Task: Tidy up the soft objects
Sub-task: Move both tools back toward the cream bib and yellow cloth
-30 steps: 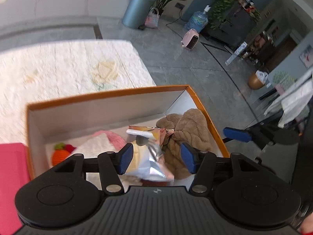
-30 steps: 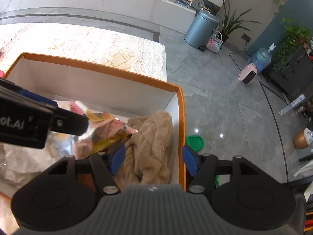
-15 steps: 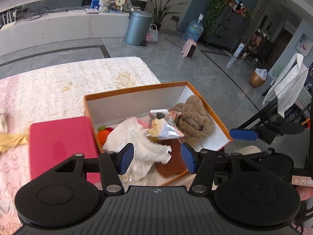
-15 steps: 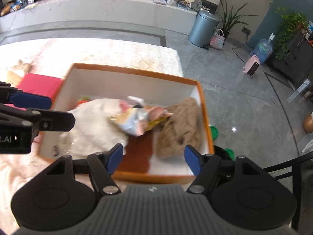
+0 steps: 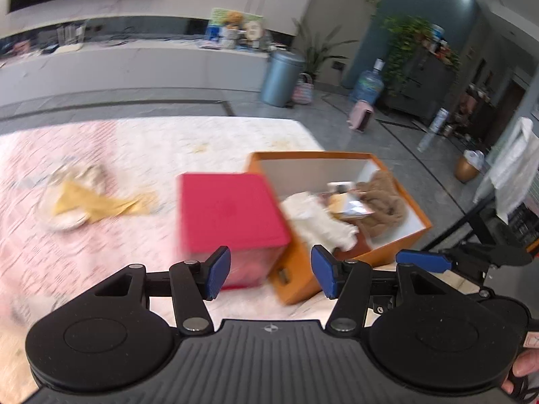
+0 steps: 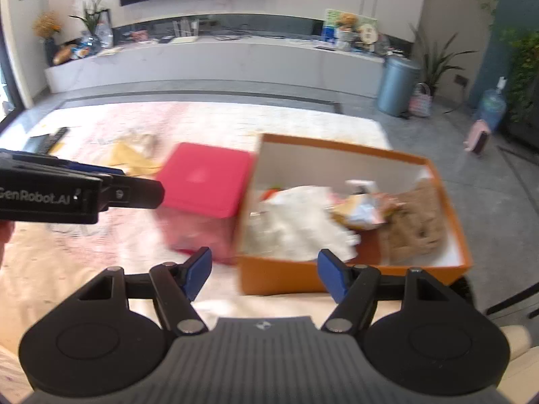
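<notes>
An orange box [image 6: 296, 277] [image 5: 299, 282] stands on the lace-covered table and holds a white fluffy cloth [image 6: 296, 225] [image 5: 320, 222], a shiny snack packet [image 6: 362, 210] [image 5: 350, 207] and a brown knitted piece [image 6: 417, 225] [image 5: 384, 205]. A pink box [image 6: 205, 178] [image 5: 229, 212] stands against its left side. A yellow cloth [image 5: 101, 202] [image 6: 131, 160] lies farther left on the table. My left gripper [image 5: 271, 276] hangs open and empty above the near corners of both boxes. My right gripper [image 6: 264, 276] is open and empty too, pulled back from the orange box's front wall.
The white lace cloth [image 5: 151, 141] covers the table. A dark remote [image 6: 50, 139] lies at the far left. Beyond the table are a grey bin [image 6: 397, 84], plants, a water bottle [image 5: 367, 84] and a long low cabinet. A dark chair frame [image 5: 478, 225] stands at the right.
Both grippers have drawn back and up out of the orange box, empty. The snack packet and brown knit stay inside. The pink box and yellow cloth have come into view.
</notes>
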Demonstrator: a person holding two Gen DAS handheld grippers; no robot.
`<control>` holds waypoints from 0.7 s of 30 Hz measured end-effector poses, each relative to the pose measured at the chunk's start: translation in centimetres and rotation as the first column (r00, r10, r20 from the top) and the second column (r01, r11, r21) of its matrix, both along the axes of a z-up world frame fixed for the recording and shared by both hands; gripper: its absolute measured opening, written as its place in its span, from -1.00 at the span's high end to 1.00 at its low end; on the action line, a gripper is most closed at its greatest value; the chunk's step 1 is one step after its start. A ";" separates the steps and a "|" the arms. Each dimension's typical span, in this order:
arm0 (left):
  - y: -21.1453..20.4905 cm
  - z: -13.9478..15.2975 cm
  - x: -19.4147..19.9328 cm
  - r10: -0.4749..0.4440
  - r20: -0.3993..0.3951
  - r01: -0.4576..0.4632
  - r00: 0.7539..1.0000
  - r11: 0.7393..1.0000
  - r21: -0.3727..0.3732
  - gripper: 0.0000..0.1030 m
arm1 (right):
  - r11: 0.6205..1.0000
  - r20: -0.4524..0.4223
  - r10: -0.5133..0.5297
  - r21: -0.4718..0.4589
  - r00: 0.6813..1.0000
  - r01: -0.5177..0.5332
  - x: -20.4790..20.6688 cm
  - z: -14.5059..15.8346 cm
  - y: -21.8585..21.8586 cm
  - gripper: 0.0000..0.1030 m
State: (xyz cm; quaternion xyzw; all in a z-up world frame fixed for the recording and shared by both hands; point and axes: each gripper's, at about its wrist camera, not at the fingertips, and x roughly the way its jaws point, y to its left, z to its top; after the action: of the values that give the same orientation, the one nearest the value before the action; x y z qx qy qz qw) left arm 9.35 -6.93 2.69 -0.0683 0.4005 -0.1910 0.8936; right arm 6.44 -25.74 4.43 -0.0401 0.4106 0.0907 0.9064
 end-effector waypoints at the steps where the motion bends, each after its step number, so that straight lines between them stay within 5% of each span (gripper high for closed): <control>1: 1.0 -0.2 -0.4 0.020 -0.001 -0.020 1.000 1.000 0.000 -0.26 | 1.000 0.004 0.012 0.015 1.000 -0.012 -0.3 -0.2 0.9 -0.34; 8: 8.1 -1.1 -2.6 0.155 -0.002 -0.155 0.988 0.988 0.014 -0.26 | 0.989 0.001 0.082 0.124 0.997 -0.082 -1.1 -1.7 6.9 -0.34; 21: 17.1 -3.3 -4.2 0.303 -0.012 -0.302 0.953 0.952 0.051 -0.26 | 0.953 0.015 0.299 0.039 0.954 -0.299 0.2 -3.0 17.3 -0.33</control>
State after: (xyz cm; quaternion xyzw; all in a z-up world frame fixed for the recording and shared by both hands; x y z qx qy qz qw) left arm 5.20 10.20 -0.64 -0.1088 0.3985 -0.0414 0.9097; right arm 6.66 -8.42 1.43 -0.0834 0.3936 0.2351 0.8848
